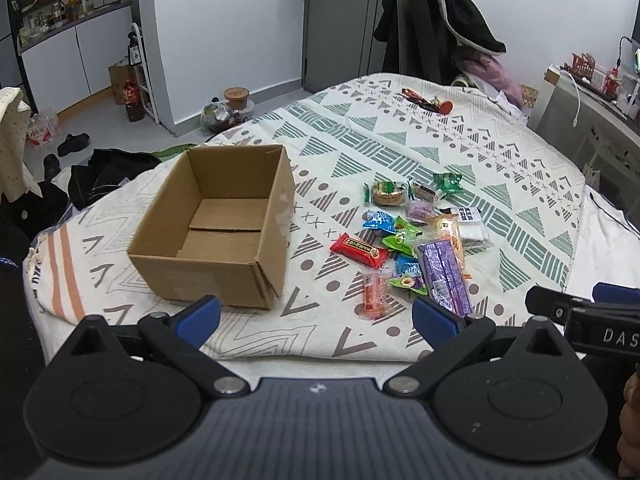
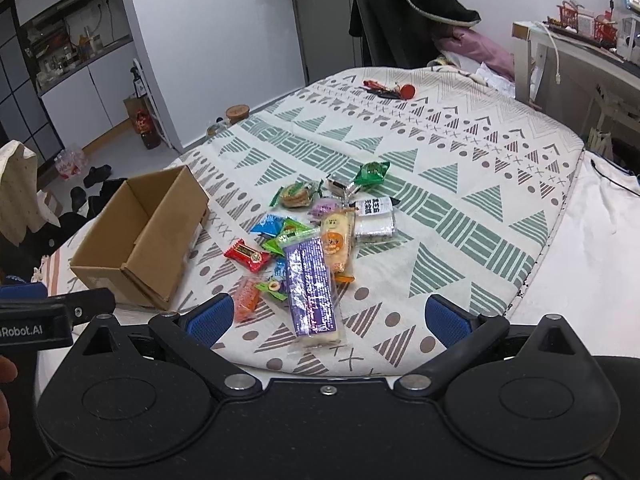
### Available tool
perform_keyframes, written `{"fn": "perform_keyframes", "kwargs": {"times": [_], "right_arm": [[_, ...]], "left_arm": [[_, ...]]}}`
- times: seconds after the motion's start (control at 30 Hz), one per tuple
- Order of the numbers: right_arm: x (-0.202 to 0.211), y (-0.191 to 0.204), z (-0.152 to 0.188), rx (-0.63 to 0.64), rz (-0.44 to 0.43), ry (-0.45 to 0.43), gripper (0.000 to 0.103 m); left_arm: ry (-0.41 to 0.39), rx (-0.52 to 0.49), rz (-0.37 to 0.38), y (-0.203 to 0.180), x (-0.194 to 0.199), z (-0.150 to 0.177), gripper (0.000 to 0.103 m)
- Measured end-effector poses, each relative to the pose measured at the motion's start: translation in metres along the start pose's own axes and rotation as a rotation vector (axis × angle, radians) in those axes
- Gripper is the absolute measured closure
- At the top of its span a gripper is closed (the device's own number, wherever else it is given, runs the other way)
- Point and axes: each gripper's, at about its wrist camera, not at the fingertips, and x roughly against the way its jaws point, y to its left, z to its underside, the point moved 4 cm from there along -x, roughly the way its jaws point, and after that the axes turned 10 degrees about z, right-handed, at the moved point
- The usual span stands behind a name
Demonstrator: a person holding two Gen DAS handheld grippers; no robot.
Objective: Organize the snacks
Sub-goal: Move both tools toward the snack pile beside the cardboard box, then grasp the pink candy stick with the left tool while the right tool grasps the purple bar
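Purple packet [image 2: 312,284] nearest, snacks [image 1: 416,232] piled beside cardboard box [image 1: 216,228].

The right claw [image 1: 600,320] reads "DAS", cut off; the left claw [image 2: 48,316] reads "Robot.AI".

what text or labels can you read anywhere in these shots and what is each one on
"DAS", cut off by the frame edge: on the right gripper, seen from the left wrist view.
"Robot.AI", its start cut off: on the left gripper, seen from the right wrist view.
Print on the purple packet, red packet and white packet: too small and blurred to read.
Cardboard box: no readable text.
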Motion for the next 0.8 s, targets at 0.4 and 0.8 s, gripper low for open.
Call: {"fn": "perform_keyframes", "kwargs": {"times": [0.4, 0.8], "right_arm": [[-0.042, -0.01, 0.002, -0.003, -0.011, 0.049, 0.001], [-0.092, -0.005, 0.006, 0.005, -0.034, 0.139, 0.017]], "left_arm": [[0.04, 0.004, 0.013, -0.011, -0.051, -0.003, 0.007], [0.094, 0.034, 0.028, -0.011, -0.104, -0.002, 0.026]]}}
